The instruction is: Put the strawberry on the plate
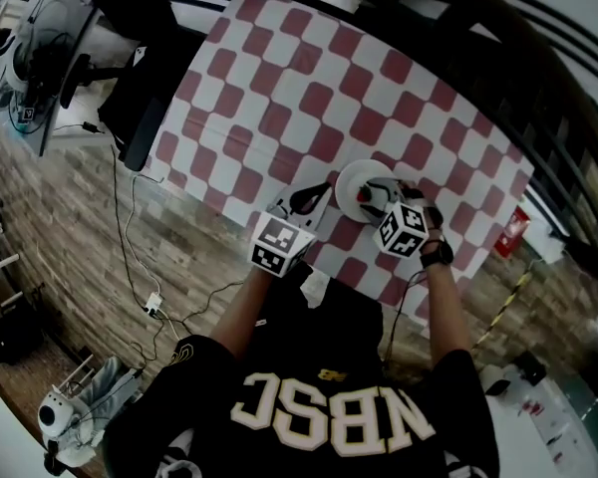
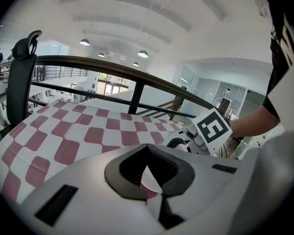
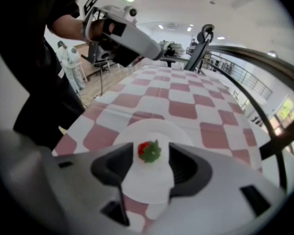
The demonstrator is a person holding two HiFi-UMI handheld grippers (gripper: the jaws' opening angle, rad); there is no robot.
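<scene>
**Strawberry lies on the plate between spread right jaws**

The strawberry (image 3: 149, 151) lies on the white plate (image 3: 154, 130), green leaves toward the camera in the right gripper view. The right gripper (image 3: 147, 154) hovers low over the plate, its jaws spread to either side of the fruit with a gap on each side. The plate sits near the person's edge of the red-and-white checked tablecloth (image 1: 299, 88). The left gripper (image 2: 147, 149) hangs just beside the plate, above the cloth, its jaws pressed together at the tips with nothing between them.
</scene>
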